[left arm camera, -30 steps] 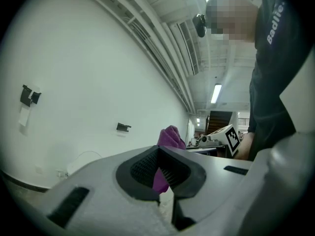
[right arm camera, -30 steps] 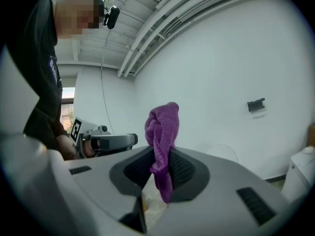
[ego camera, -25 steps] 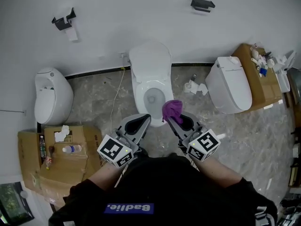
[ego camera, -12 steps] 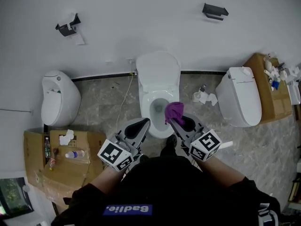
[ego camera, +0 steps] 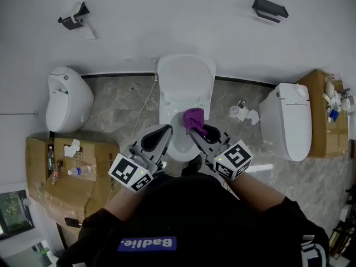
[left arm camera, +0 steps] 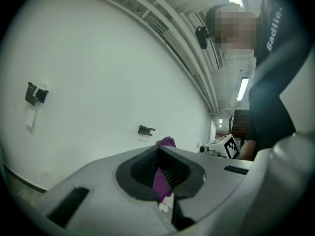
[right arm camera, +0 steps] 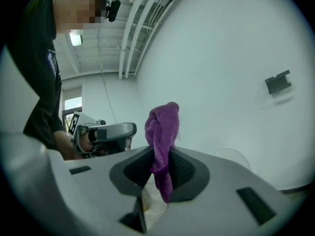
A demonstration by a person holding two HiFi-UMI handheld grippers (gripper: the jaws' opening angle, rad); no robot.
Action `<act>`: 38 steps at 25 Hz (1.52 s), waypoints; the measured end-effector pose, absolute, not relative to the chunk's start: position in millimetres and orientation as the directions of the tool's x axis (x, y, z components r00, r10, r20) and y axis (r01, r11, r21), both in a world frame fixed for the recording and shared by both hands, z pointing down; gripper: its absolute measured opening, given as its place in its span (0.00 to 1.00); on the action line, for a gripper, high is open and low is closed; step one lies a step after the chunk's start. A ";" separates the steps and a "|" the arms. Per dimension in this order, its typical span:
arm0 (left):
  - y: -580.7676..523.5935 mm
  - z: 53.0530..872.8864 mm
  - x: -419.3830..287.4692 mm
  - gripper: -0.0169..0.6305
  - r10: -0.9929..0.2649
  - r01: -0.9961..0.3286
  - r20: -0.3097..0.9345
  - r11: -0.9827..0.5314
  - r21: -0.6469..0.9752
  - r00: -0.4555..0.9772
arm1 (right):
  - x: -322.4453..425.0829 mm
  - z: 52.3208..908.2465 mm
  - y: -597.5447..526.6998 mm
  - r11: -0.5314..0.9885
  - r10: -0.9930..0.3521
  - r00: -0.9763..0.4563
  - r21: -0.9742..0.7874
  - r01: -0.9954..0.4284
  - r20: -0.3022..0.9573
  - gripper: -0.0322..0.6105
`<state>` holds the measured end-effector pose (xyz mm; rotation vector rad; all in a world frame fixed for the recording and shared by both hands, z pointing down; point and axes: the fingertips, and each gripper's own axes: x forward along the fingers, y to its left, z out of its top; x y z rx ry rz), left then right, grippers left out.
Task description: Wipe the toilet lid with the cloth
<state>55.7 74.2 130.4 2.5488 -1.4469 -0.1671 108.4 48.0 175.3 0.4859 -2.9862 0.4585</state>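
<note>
The white toilet stands against the wall with its lid [ego camera: 186, 75] raised; the bowl [ego camera: 177, 144] is open below it. My right gripper [ego camera: 194, 129] is shut on a bunched purple cloth [ego camera: 193, 117], held over the bowl just short of the lid. In the right gripper view the cloth [right arm camera: 162, 127] sticks up from between the pads of the right gripper [right arm camera: 160, 154]. My left gripper [ego camera: 166, 130] is shut and empty, over the bowl's left rim. In the left gripper view the left gripper [left arm camera: 160, 150] points at the wall, with the cloth [left arm camera: 166, 142] showing beyond its tips.
A white floor fixture [ego camera: 67, 100] sits at the left and a second toilet [ego camera: 286, 128] at the right. Cardboard boxes [ego camera: 61, 174] with a bottle lie at front left, another box [ego camera: 327, 121] at far right. A cable [ego camera: 142, 113] and crumpled paper [ego camera: 240, 111] lie on the floor.
Both grippers have moved forward together, from the bowl's front edge to over the bowl near the raised lid. The cloth stayed in the right gripper.
</note>
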 end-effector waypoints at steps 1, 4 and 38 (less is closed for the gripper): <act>70.8 132.8 55.7 0.05 -0.857 -0.835 0.008 -0.499 0.232 0.515 | 107.3 176.0 45.4 0.905 -0.296 -0.947 -0.279 -0.320 0.126 0.15; 57.4 141.1 50.8 0.05 -0.857 -0.834 0.014 -0.498 0.239 0.516 | 104.9 182.7 33.1 0.898 -0.311 -0.941 -0.281 -0.337 0.134 0.15; -47.0 235.0 -33.2 0.05 -0.806 -0.807 0.099 -0.561 0.184 0.583 | 51.5 238.7 -53.2 0.787 -0.508 -0.842 -0.297 -0.540 0.182 0.15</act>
